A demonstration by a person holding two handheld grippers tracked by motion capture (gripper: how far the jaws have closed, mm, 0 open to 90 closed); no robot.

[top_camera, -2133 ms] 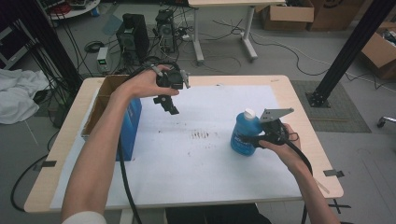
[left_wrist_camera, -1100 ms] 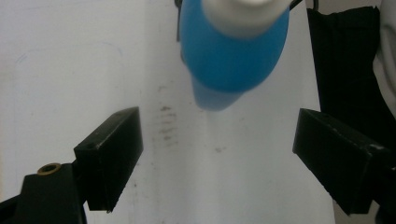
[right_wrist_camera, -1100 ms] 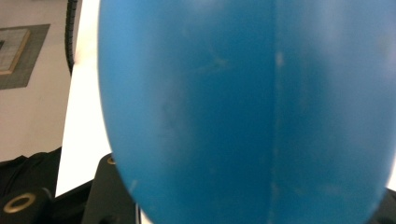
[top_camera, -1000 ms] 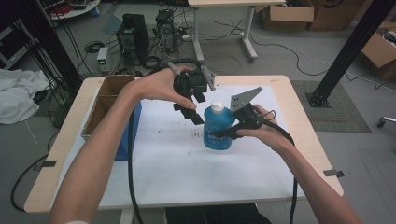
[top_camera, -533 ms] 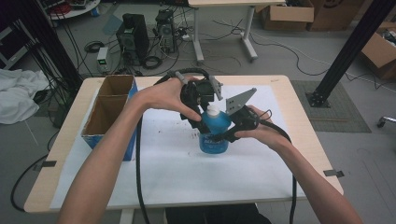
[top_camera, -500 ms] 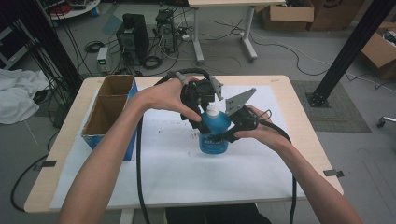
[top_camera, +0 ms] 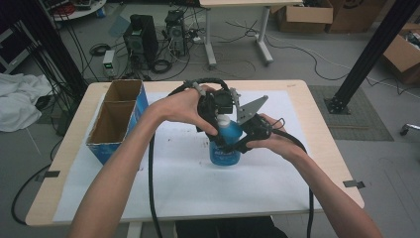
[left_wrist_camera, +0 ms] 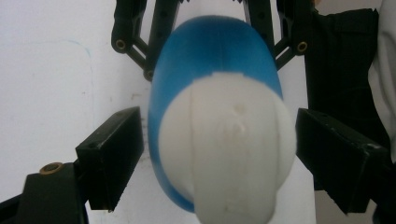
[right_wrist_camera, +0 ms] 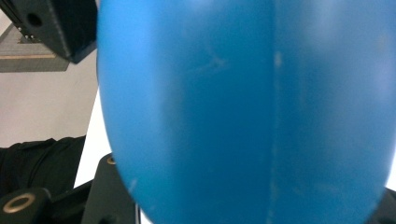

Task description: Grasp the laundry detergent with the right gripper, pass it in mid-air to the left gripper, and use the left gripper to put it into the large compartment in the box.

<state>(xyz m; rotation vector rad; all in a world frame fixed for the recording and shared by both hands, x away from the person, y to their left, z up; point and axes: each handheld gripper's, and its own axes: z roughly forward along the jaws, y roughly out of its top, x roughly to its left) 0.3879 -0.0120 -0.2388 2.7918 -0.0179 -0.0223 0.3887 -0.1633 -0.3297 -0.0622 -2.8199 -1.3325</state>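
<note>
A blue bottle [top_camera: 224, 152] with a white cap [left_wrist_camera: 229, 154] stands on the white sheet at the table's middle. My right gripper [top_camera: 232, 144] comes in from the right and is shut on the bottle's body; in the right gripper view the blue wall [right_wrist_camera: 243, 112] sits between its jaws [right_wrist_camera: 247, 205]. My left gripper [top_camera: 219, 113] hangs over the bottle's top. In the left gripper view its jaws stand on either side of the cap with a thin gap on each side, so the left gripper [left_wrist_camera: 224, 158] is open. The right gripper's fingers [left_wrist_camera: 140, 32] show behind the bottle.
An open cardboard box [top_camera: 116, 116] with blue sides stands at the table's left edge. A white sheet [top_camera: 173, 188] covers most of the tabletop, with dark specks near its middle. Cables trail from both grippers toward the front edge.
The right gripper carried the bottle from the table's right side to the middle. The left gripper came from the back left to over the cap. Little has moved in the last half second.
</note>
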